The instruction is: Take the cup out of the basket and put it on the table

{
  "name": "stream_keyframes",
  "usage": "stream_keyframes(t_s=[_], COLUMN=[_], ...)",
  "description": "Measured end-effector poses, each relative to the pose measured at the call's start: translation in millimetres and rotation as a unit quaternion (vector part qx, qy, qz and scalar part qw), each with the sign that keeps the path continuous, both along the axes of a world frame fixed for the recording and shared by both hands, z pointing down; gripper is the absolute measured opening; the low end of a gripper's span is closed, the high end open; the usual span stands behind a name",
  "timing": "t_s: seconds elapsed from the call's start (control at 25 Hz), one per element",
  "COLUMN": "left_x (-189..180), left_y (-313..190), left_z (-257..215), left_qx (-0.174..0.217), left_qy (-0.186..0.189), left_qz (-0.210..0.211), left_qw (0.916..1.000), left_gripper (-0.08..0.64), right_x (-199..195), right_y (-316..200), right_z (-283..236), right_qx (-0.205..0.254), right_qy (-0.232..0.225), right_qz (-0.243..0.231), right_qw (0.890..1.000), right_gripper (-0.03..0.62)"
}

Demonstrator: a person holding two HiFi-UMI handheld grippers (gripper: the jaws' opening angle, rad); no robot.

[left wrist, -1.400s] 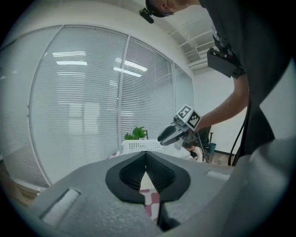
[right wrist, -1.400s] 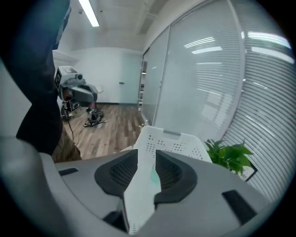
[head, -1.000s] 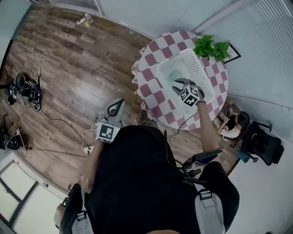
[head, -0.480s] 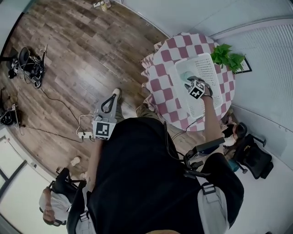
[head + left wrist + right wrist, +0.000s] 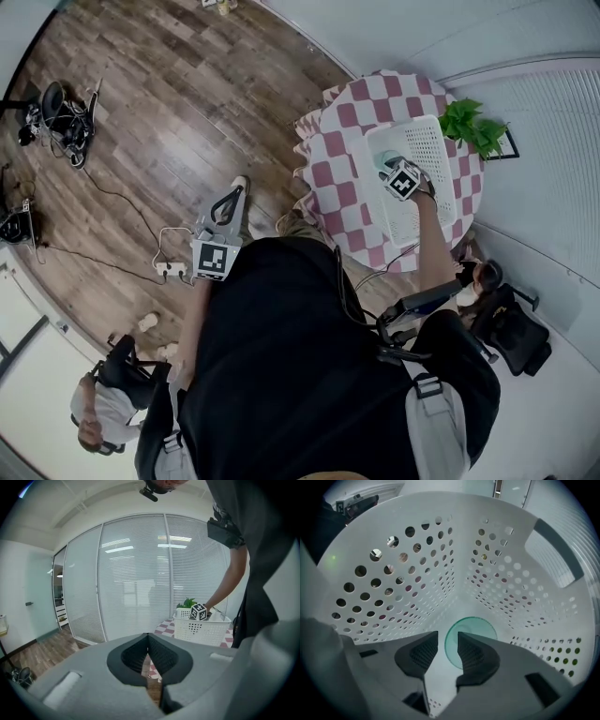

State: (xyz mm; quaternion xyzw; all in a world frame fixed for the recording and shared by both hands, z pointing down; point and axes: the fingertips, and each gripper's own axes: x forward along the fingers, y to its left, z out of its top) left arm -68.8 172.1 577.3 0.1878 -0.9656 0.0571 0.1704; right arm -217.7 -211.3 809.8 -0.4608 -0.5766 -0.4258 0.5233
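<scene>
A white perforated basket [image 5: 433, 148] stands on the round table [image 5: 342, 122] with its pink-checked cloth. In the basket lies a pale green cup [image 5: 474, 631], also visible as the cup [image 5: 385, 160] from above. My right gripper [image 5: 447, 637] is down inside the basket, open, with the cup's left rim showing between its jaws and its right jaw over the cup. From the head view the right gripper [image 5: 397, 175] sits over the basket's near half. My left gripper [image 5: 228, 202] hangs over the floor, away from the table, its jaws shut on nothing [image 5: 147, 641].
A green plant [image 5: 473, 127] stands at the table's far edge behind the basket. Cables [image 5: 56, 122] and a power strip [image 5: 173, 269] lie on the wooden floor. A person [image 5: 98, 412] sits at lower left. An office chair [image 5: 511, 323] is right of the table.
My right gripper has reached further into the basket and closer to the cup. The left gripper has stayed low by my side.
</scene>
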Motion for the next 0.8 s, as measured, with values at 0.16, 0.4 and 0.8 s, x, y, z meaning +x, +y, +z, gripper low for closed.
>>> stream_keyframes(t_s=[0.16, 0.4, 0.8], left_x=[2.9, -2.3, -2.9], left_y=[-1.3, 3.1, 2.8], left_z=[2.2, 1.8, 4.9], left_qx=[-0.007, 0.000, 0.004], left_qy=[0.003, 0.005, 0.007], left_qz=[0.005, -0.006, -0.006], left_qw=[1.0000, 1.0000, 0.9999], left_gripper=[0.005, 0.005, 0.005], right_x=[3.1, 2.9, -0.5], right_y=[0.7, 7.9, 7.1], right_z=[4.2, 4.5, 1.3], right_qx=[0.006, 0.001, -0.001], right_qy=[0.009, 0.010, 0.006], right_qz=[0.004, 0.007, 0.015], right_qw=[1.000, 1.000, 1.000], right_gripper=[0.133, 0.115, 0.064])
